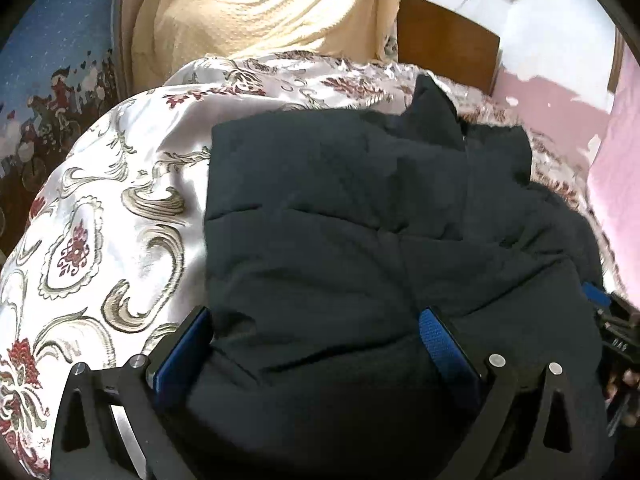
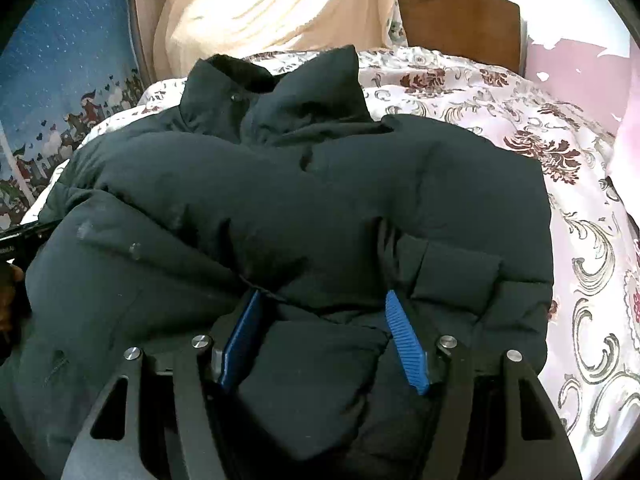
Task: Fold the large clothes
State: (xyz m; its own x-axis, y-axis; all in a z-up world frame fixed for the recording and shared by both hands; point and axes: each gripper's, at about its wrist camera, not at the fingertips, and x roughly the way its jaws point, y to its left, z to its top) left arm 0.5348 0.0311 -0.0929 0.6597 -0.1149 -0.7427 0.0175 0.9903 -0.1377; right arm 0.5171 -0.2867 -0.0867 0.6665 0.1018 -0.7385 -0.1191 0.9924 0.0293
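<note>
A large dark puffer jacket (image 1: 360, 208) lies on a patterned bedspread (image 1: 100, 208), partly folded, its collar at the far end. My left gripper (image 1: 316, 320) is wide open, its blue-padded fingers either side of a thick bulge at the jacket's near edge. In the right wrist view the same jacket (image 2: 280, 184) fills the middle, collar (image 2: 280, 92) upright at the back. My right gripper (image 2: 324, 300) has its blue pads apart with a fold of the jacket between them.
A cream blanket (image 1: 256, 12) hangs at the back. A wooden headboard (image 2: 460, 16) and a pink wall (image 2: 580, 76) are at the back right. A blue printed cloth (image 1: 52, 60) is at the left. The bedspread (image 2: 580, 240) lies bare beside the jacket.
</note>
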